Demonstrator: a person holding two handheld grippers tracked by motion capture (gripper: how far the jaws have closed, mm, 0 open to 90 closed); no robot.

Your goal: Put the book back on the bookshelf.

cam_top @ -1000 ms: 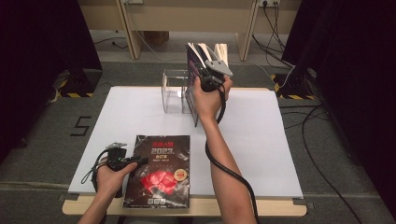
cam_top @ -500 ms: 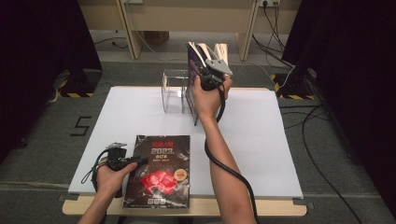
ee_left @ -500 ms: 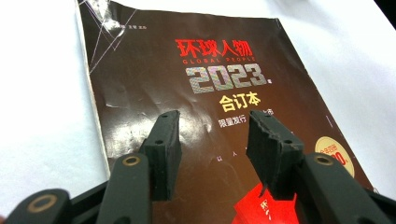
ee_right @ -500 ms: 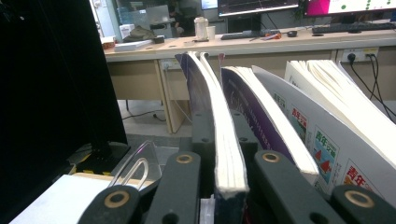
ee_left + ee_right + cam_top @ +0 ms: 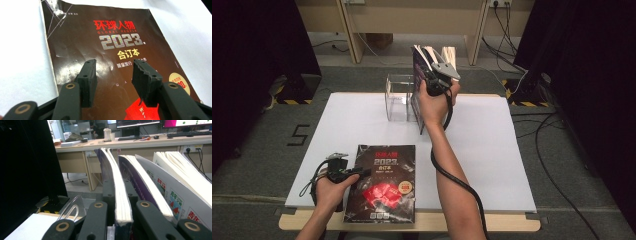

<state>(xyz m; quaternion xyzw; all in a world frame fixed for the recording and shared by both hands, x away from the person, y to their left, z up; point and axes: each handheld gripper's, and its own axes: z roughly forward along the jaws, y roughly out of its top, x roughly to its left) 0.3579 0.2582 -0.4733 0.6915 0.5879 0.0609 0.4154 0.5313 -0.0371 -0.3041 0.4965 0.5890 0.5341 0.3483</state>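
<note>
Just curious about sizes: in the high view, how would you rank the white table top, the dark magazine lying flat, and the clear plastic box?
1. White table top, by far the largest.
2. Dark magazine.
3. Clear plastic box, smallest, though it sits farther from the camera and is partly hidden.

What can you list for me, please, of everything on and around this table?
Table: one, white top, centre.
Dark magazine: one, brown-black with red print, flat at the near edge.
Upright magazines: several, white and purple, standing at the far edge.
Gripped magazine: one, dark cover, upright among them.
Clear holder: one, transparent, far edge, left of the upright magazines.
Left claw: one, black, jaws apart over the dark magazine.
Right claw: one, black, clamped on the gripped magazine.
</note>
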